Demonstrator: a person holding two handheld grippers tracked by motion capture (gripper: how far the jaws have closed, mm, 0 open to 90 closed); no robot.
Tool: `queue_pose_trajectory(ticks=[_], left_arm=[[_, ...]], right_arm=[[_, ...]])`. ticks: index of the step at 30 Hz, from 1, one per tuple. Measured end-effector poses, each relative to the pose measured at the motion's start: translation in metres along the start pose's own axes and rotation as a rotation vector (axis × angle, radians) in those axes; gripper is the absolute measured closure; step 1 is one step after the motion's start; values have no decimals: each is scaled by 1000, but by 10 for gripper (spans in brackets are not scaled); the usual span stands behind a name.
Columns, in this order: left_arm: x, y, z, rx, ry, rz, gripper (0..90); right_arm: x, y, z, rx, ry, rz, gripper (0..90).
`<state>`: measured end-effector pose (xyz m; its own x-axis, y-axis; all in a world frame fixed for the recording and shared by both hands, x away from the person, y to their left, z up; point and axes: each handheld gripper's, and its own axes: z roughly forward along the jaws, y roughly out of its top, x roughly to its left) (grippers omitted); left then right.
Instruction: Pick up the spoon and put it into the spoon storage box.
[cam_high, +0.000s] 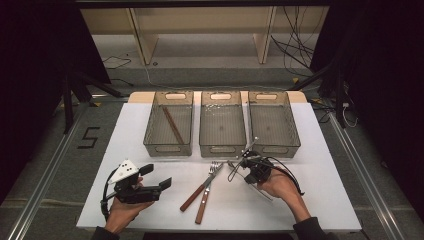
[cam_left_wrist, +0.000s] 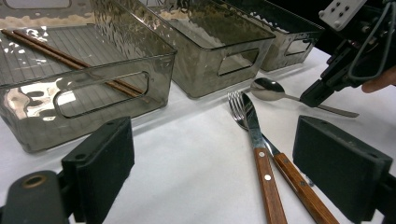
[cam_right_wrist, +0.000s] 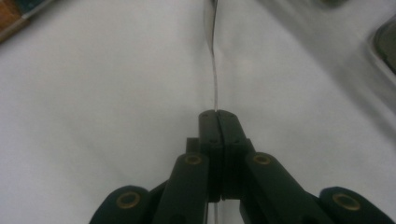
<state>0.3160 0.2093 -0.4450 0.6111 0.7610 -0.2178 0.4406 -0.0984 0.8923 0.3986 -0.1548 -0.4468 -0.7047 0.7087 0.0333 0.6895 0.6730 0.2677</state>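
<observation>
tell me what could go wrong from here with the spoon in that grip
1. The right gripper pinches the spoon on its thin handle, far from the bowl, so the spoon could twist or slip when lifted.
2. The spoon's bowl lies close to the fork and the knife, so swinging it might knock them.
3. The bins stand just ahead, and a low lift could hit a rim.

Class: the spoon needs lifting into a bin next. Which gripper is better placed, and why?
Right. The right gripper is already shut on the spoon handle, near the bins. The left gripper is open, holding nothing.
</observation>
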Motion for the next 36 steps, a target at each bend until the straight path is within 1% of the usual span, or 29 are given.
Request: queue_pose_trajectory(ticks=[1, 2, 5, 8, 10, 13, 15, 21, 36], left_arm=[[0, 0, 0, 0, -1, -2, 123], [0, 0, 0, 1, -1, -1, 123], [0, 0, 0, 1, -1, -1, 123], [0, 0, 0, 0, 0, -1, 123], [0, 0, 0, 1, 1, -1, 123], [0, 0, 0, 1, 1, -2, 123], [0, 0, 1, 2, 2, -2, 123], [0, 0, 1, 2, 2, -3, 123], [0, 0, 1, -3, 1, -5, 123]], right_arm=[[0, 0, -3, -6, 2, 6, 900], [0, 0, -5, -15, 3, 0, 900], [-1, 0, -13, -43, 10, 5, 900], [-2, 0, -21, -76, 20, -1, 900], [-1, 0, -27, -101, 18, -1, 900], [-3, 3, -35, -148, 30, -4, 900], [-5, 6, -40, -173, 34, 7, 900], [-11, 21, -50, -247, 41, 25, 900], [-14, 59, -64, -356, 43, 50, 900]])
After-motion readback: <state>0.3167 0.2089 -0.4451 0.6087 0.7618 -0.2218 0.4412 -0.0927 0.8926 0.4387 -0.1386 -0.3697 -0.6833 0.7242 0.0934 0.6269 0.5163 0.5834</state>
